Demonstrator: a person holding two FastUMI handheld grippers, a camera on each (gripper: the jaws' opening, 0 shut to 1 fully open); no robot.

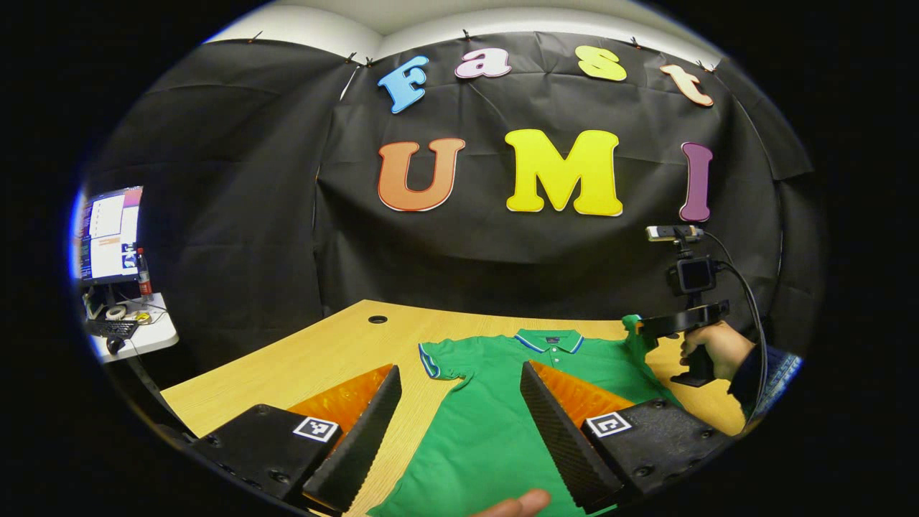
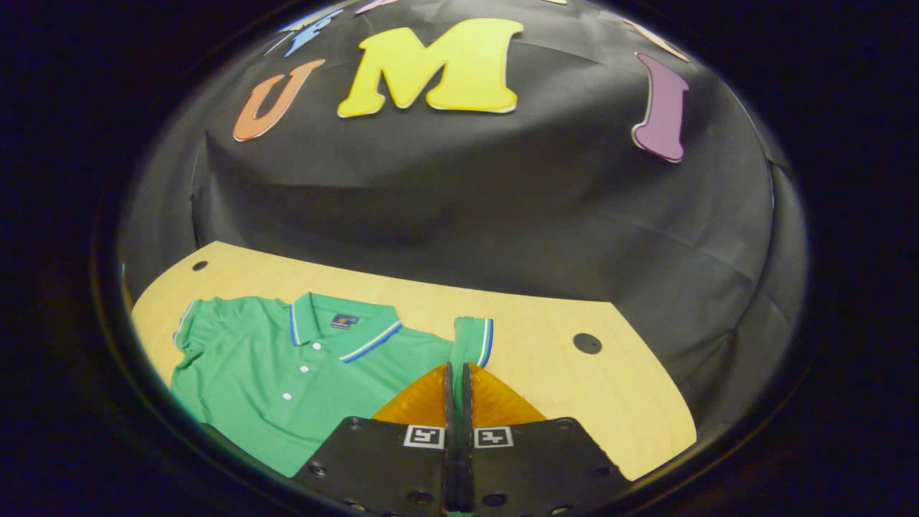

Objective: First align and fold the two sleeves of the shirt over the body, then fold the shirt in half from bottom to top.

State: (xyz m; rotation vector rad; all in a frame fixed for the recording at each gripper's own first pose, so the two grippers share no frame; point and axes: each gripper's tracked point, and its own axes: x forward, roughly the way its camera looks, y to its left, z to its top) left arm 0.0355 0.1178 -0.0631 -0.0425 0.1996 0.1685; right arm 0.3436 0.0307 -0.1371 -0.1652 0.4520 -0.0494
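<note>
Two grippers are at work on one green shirt point(image 1: 495, 424), which lies flat and face up on the table point(image 1: 323, 352), collar toward the far wall. We find the right gripper point(image 2: 456, 373) clenched on the right sleeve point(image 2: 470, 337), both fingers pressed together with the cloth pinched between them and the cuff standing up off the table. In the left gripper view that gripper point(image 1: 646, 327) sits at the shirt's far shoulder, with a hand point(image 1: 711, 348) on its grip. The left gripper point(image 1: 459, 402) hangs released, jaws wide apart, above the body near the left sleeve point(image 1: 438, 359), which is still spread out.

We judge the sleeve stage to be in hand, first sleeve only. The next move calls for carrying the pinched sleeve inward over the chest and laying it flat.
</note>
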